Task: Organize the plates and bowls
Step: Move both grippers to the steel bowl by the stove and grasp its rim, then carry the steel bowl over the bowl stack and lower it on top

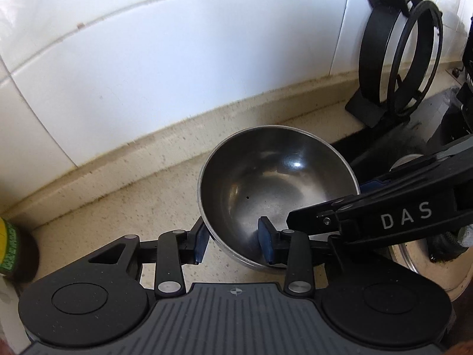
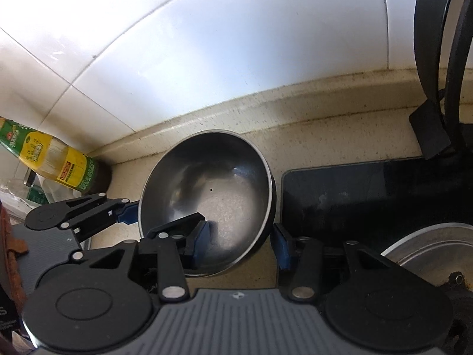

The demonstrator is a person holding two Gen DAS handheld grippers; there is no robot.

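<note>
A steel bowl (image 1: pixel 275 183) (image 2: pixel 207 195) sits on the beige counter near the tiled wall. My left gripper (image 1: pixel 233 241) is open and straddles the bowl's near-left rim, one blue pad outside, one inside. My right gripper (image 2: pixel 241 244) is open and straddles the bowl's right rim, one pad inside, one outside. Each gripper shows in the other's view: the right one (image 1: pixel 369 216) comes in from the right, the left one (image 2: pixel 88 210) from the left. A steel plate (image 1: pixel 428 254) (image 2: pixel 434 248) lies at the right.
A black ring-shaped rack (image 1: pixel 396 68) (image 2: pixel 437 59) stands at the back right on a black mat (image 2: pixel 369 195). A bottle with a yellow-green label (image 2: pixel 53 162) (image 1: pixel 11 251) stands at the left by the wall.
</note>
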